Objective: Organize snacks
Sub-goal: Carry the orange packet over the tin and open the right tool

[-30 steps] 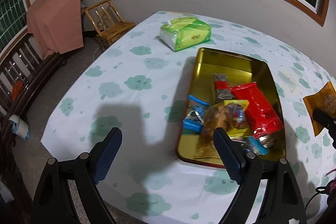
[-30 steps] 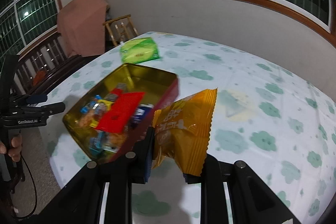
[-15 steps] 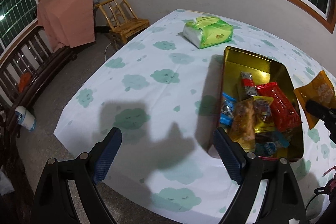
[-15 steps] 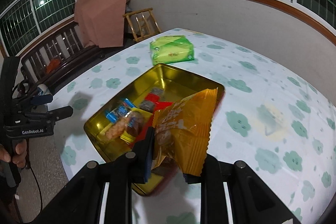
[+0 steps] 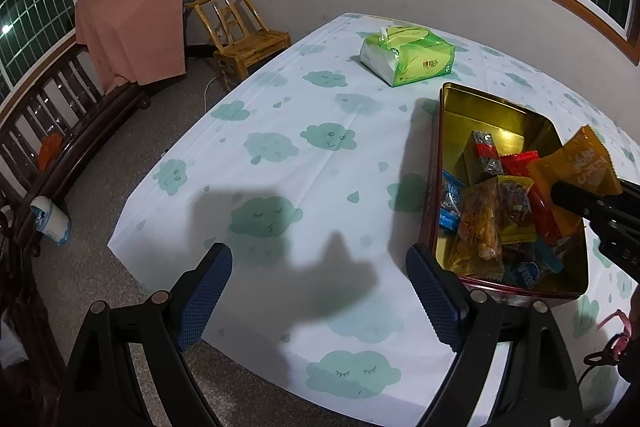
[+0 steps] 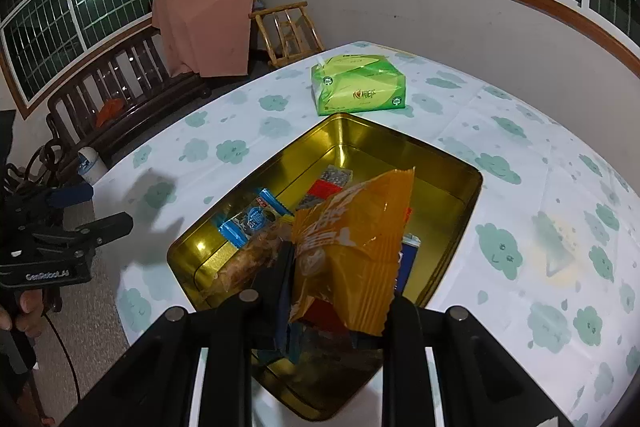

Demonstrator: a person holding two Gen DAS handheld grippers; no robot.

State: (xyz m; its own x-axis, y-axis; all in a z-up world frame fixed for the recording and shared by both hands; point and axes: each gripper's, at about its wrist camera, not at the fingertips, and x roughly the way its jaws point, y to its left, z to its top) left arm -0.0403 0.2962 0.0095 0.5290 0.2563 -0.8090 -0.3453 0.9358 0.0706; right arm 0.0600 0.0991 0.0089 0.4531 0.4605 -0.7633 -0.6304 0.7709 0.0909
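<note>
A gold tin tray (image 5: 480, 103) (image 6: 360, 135) sits on the cloud-print tablecloth and holds several snack packets, among them a red one (image 5: 532, 183) and blue ones (image 6: 250, 219). My right gripper (image 6: 340, 287) is shut on an orange snack bag (image 6: 352, 239) and holds it above the tray's near half; the bag also shows in the left wrist view (image 5: 580, 171). My left gripper (image 5: 320, 291) is open and empty over the table's near edge, left of the tray.
A green tissue pack (image 5: 408, 57) (image 6: 360, 87) lies beyond the tray. A wooden chair (image 5: 240, 27), a bench with a pink cloth (image 5: 132, 31) and the floor lie left of the table. A wall with windows runs behind.
My right gripper has carried the orange bag from beside the tray to over it. My left gripper has drifted left, away from the tray.
</note>
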